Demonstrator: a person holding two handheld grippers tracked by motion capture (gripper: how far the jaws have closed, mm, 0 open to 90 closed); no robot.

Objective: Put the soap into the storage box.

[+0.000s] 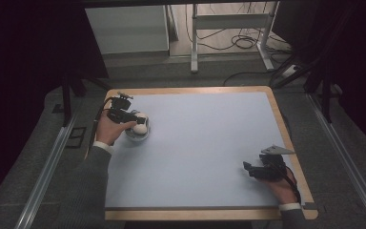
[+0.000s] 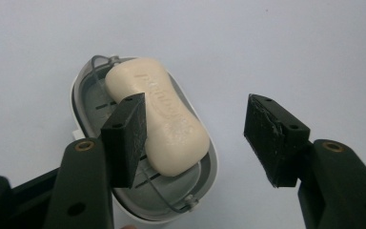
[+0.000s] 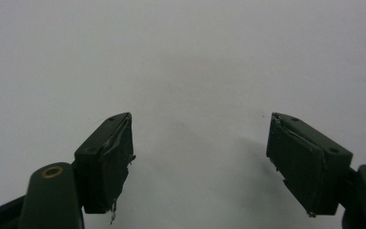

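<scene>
A: What's nearest me? The right gripper [image 1: 253, 170], parked at the near right edge of the table [image 1: 209, 143]. In the right gripper view its jaws stand apart over bare blue mat with nothing between them. I judge it's resting there to stay out of the other hand's way.

B: And the left one?

A: Farther out, at the left side of the table, my left gripper [image 1: 134, 118] hangs over the soap dish [image 1: 137, 133]. In the left gripper view the jaws are released: one pad [image 2: 126, 138] sits over the near edge of the soap, the other pad [image 2: 274, 138] stands well clear above bare mat. Neither presses on anything.

B: So where's the soap?

A: The bar of soap [image 2: 159, 119] lies in the grey slotted tray of the soap dish [image 2: 205, 186], slanted along its length, lettered face up. A thin wire loop runs round the inside of the tray; I can't tell what it's for.

B: Why lying that way?

A: My guess is flat in the tray lets it drain through the slots, and the long sides stay open for the pads.

B: Beyond that?

A: Past the table's far edge, a floor with cables [image 1: 238, 43] and a metal frame's legs [image 1: 194, 43].
</scene>
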